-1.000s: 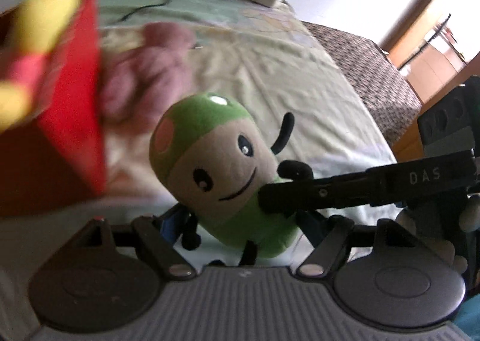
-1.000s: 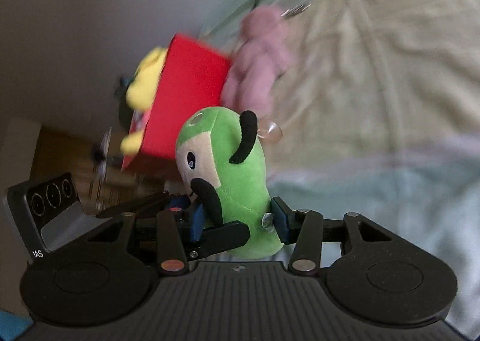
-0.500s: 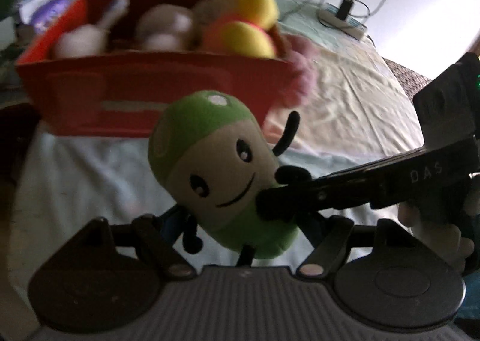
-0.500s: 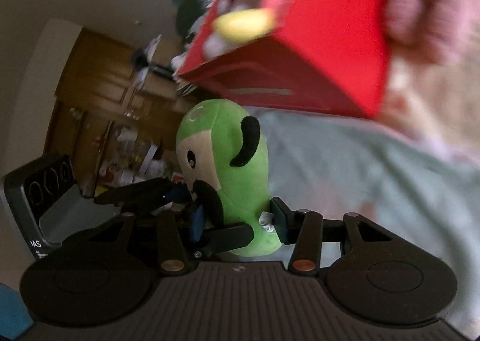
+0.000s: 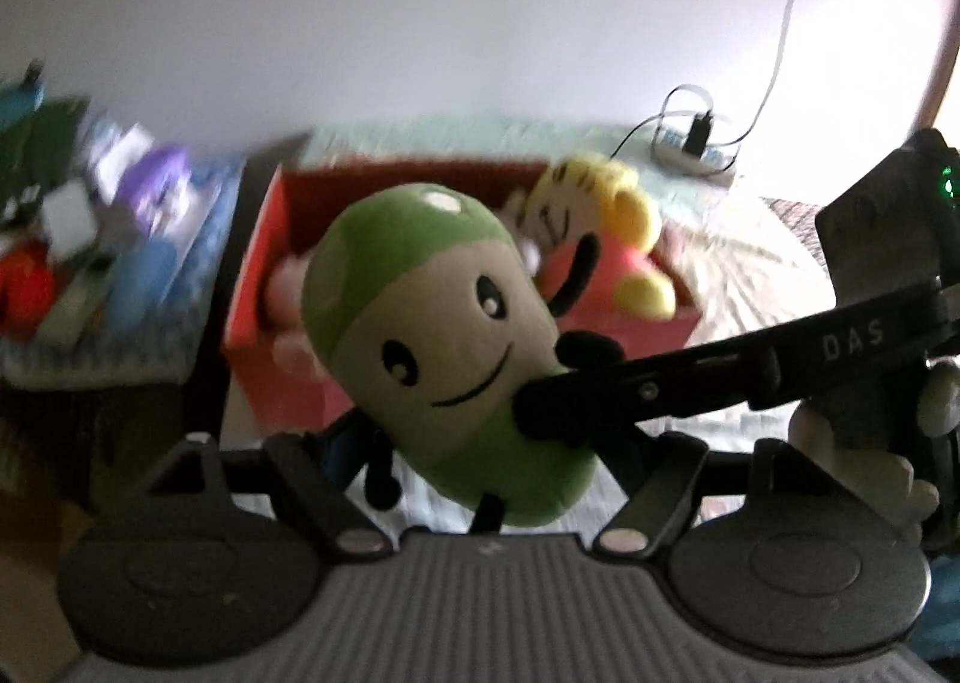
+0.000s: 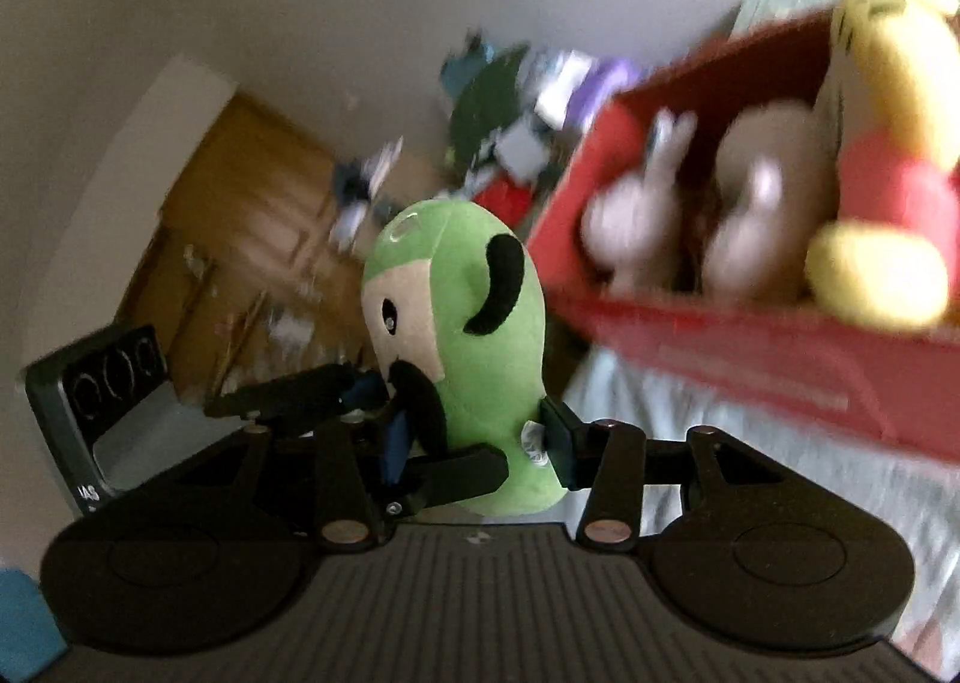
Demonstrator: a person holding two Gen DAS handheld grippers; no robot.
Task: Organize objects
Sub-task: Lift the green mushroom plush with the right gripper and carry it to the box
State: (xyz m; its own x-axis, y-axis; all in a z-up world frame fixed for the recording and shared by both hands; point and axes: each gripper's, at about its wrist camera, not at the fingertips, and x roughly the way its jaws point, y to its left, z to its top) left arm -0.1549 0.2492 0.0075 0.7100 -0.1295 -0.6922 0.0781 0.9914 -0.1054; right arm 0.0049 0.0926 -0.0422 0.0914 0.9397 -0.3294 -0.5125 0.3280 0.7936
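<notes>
You hold the green plush [image 5: 444,353] clamped in both the left gripper [image 5: 480,461] and right gripper [image 6: 474,443], before the blurred red box [image 6: 750,347].

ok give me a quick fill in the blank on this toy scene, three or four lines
1. Both tools are shut on the ____ plush toy.
2. The box behind it is coloured ____.
3. The yellow plush sits ____ the box.
4. In the left wrist view, the right tool comes in from the ____ side of the picture.

Missing words: green; red; inside; right
</notes>
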